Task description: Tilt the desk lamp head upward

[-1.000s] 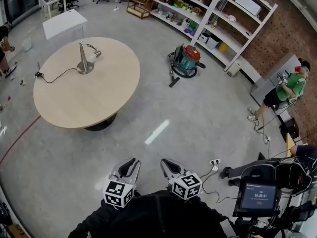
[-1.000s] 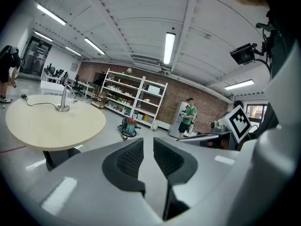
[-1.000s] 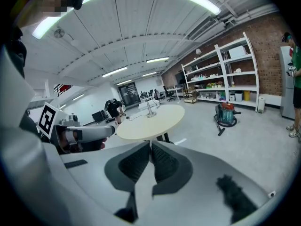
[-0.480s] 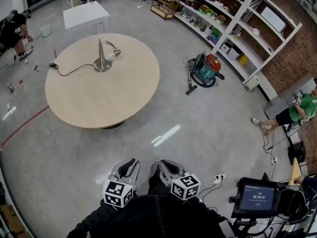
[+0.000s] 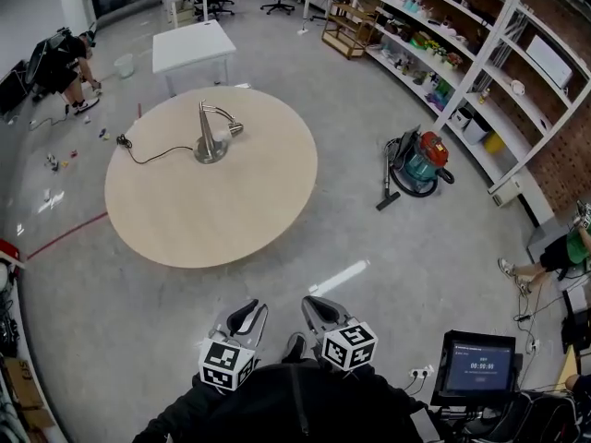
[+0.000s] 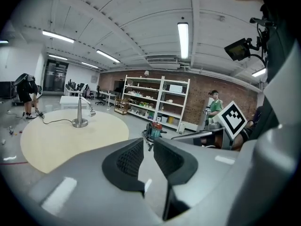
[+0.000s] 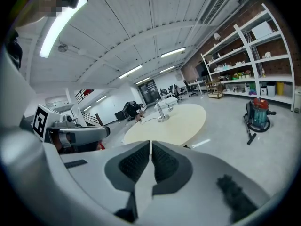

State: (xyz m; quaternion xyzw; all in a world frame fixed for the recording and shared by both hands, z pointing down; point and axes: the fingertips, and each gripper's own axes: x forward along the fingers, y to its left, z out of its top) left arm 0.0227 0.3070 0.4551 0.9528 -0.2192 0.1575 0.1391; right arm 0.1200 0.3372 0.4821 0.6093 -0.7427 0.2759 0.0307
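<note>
A silvery metal desk lamp, with a flat round base, a tapering upright stem and a curved neck ending in a small head, stands on the far side of a large round table with a smooth, pale wood-look top. A thin black cable snakes from the lamp's base to the table's edge. Around the table spreads a glossy grey concrete floor. The left gripper and right gripper, pale grey plastic with ribbed black rubber fingers, are held close to the person's body. They are well apart from the lamp, with bare floor and most of the tabletop between. The left fingers stand a narrow slit apart with nothing in it; the right fingers are pressed together, empty.
</note>
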